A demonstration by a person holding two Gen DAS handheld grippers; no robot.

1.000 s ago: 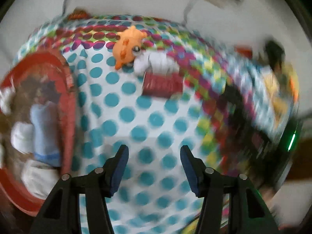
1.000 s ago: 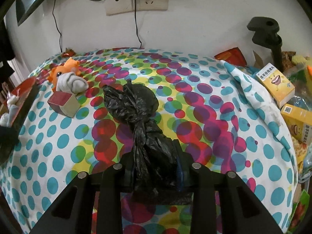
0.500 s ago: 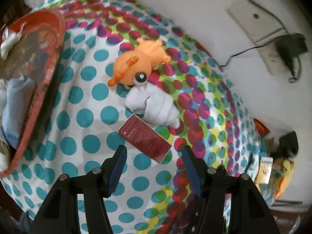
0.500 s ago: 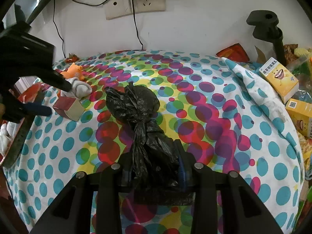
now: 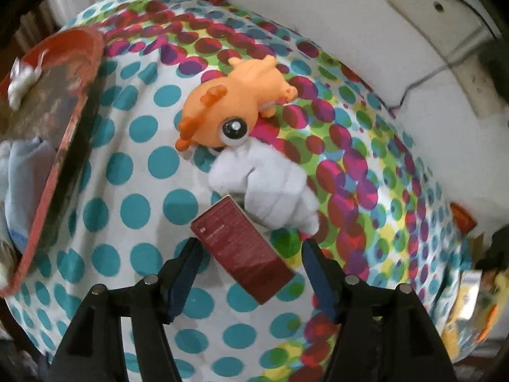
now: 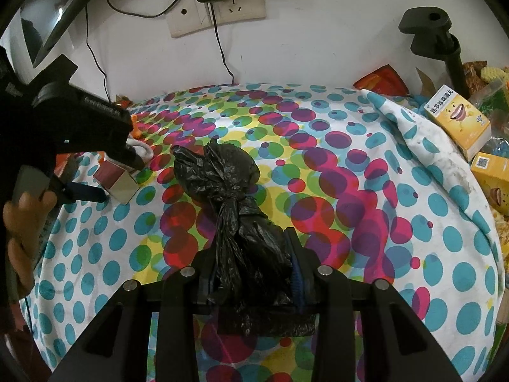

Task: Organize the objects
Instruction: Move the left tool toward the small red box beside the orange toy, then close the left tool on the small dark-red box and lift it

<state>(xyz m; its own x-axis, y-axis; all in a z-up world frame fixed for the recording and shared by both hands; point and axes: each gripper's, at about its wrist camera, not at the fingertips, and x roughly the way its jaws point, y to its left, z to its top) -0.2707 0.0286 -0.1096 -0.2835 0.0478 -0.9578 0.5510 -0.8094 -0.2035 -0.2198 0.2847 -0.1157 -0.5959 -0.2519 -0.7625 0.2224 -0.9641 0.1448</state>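
Where the right wrist view begins, the right tool (image 6: pixel 251 273) is seen clenched on a knotted black plastic bag (image 6: pixel 235 210), whose lower bunch is pinched between the two fingers while its puffed upper part lies forward on the spotted cloth (image 6: pixel 350 191) that covers the surface. In the left wrist view, the left tool (image 5: pixel 251 251) is held released, its blue-padded fingers (image 5: pixel 186 270) spread to either side of a dark red box (image 5: pixel 241 248); whether the pads touch the box cannot be told. The box lies flat on the cloth, its far corner just beside a white bundle of soft fabric (image 5: pixel 270 187). Beyond the bundle, and touching it, an orange toy animal (image 5: pixel 229 108) with a large glossy eye is laid on its side. To the left, a red-rimmed tray (image 5: pixel 79 102) is seen tilted at the edge of the surface, with pale blue and white cloth pieces inside.

From the right wrist view, the left tool (image 6: pixel 95 187) is seen at the far left with a hand (image 6: pixel 22 229) behind it. At the right edge, yellow cartons (image 6: pixel 458 121) are stacked near a black clamp stand (image 6: pixel 439 41). Farthest off, wall sockets (image 6: pixel 222 9) with a plugged adapter are set in the white wall.
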